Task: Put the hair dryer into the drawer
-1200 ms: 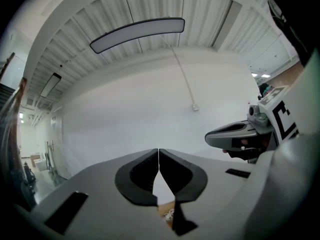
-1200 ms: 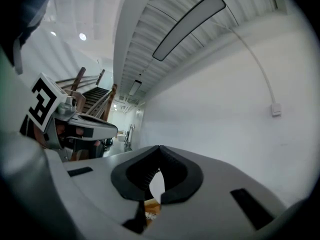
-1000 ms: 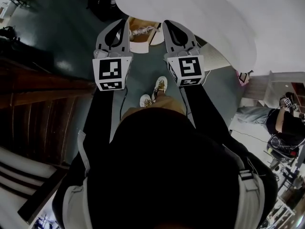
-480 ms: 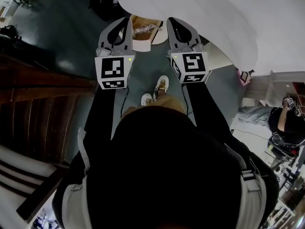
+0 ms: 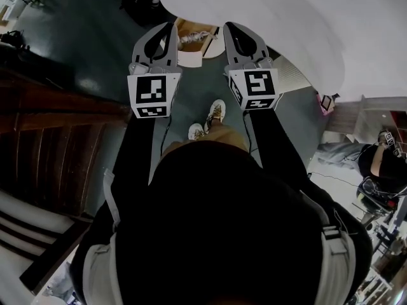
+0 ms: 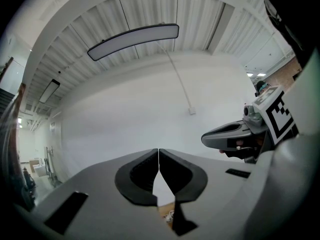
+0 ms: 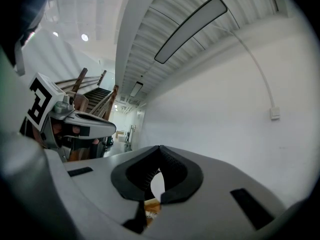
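Note:
I can make out no hair dryer and no drawer in any view. My left gripper [image 5: 170, 28] and right gripper [image 5: 227, 28] are held side by side at chest height, pointing level at a white wall [image 5: 286, 18]. Both are shut with nothing between the jaws. The left gripper view shows its tips [image 6: 158, 150] meeting, with the right gripper [image 6: 235, 136] alongside. In the right gripper view the tips [image 7: 159, 148] also touch, and the left gripper [image 7: 80, 124] is at the left. Far below, between the tips, lies a brown wooden surface [image 5: 191, 30] with a white object on it.
The person's shoes [image 5: 206, 122] stand on a dark grey floor [image 5: 82, 43]. A dark wooden staircase [image 5: 51, 145] runs along the left. Another person [image 5: 381, 164] and some equipment are at the far right. A long ceiling lamp [image 6: 132, 40] hangs overhead.
Both grippers sit slightly further right in the picture than a second ago; they remain shut and empty.

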`<state>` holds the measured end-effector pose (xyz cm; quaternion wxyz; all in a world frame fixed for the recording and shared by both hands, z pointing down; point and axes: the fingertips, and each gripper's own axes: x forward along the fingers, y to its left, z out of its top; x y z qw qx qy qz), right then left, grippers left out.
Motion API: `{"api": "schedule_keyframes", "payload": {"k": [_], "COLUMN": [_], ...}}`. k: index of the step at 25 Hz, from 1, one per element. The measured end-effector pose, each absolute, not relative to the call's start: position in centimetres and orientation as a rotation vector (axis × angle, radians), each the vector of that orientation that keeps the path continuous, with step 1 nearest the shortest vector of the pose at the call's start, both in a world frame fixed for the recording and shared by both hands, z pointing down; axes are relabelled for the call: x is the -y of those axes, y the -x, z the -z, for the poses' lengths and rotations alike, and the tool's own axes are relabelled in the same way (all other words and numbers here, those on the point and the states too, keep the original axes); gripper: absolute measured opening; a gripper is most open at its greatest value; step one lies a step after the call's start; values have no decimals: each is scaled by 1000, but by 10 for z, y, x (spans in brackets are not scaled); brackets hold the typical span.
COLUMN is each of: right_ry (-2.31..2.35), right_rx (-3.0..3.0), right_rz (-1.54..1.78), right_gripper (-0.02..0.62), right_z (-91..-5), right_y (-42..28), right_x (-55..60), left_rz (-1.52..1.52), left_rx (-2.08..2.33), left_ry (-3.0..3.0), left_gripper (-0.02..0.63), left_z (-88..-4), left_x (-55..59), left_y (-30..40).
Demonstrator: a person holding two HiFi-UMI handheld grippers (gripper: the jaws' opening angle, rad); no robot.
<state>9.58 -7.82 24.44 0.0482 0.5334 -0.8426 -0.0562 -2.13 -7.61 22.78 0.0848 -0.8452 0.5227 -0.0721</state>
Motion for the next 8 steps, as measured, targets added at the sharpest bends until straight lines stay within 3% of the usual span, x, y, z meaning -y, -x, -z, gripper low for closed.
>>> {"api": "schedule_keyframes", "payload": {"k": [8], "right_ry": [-1615], "right_rx": [2572], "right_rz": [184], "right_gripper": [28], "right_z": [-243], "right_y": [-92], "right_x": [76], "left_rz": [210], "left_rx": [-1558], "left_ry": [2517], "left_gripper": [18], "left_z": [-225], "left_x": [76], "left_y": [22]}}
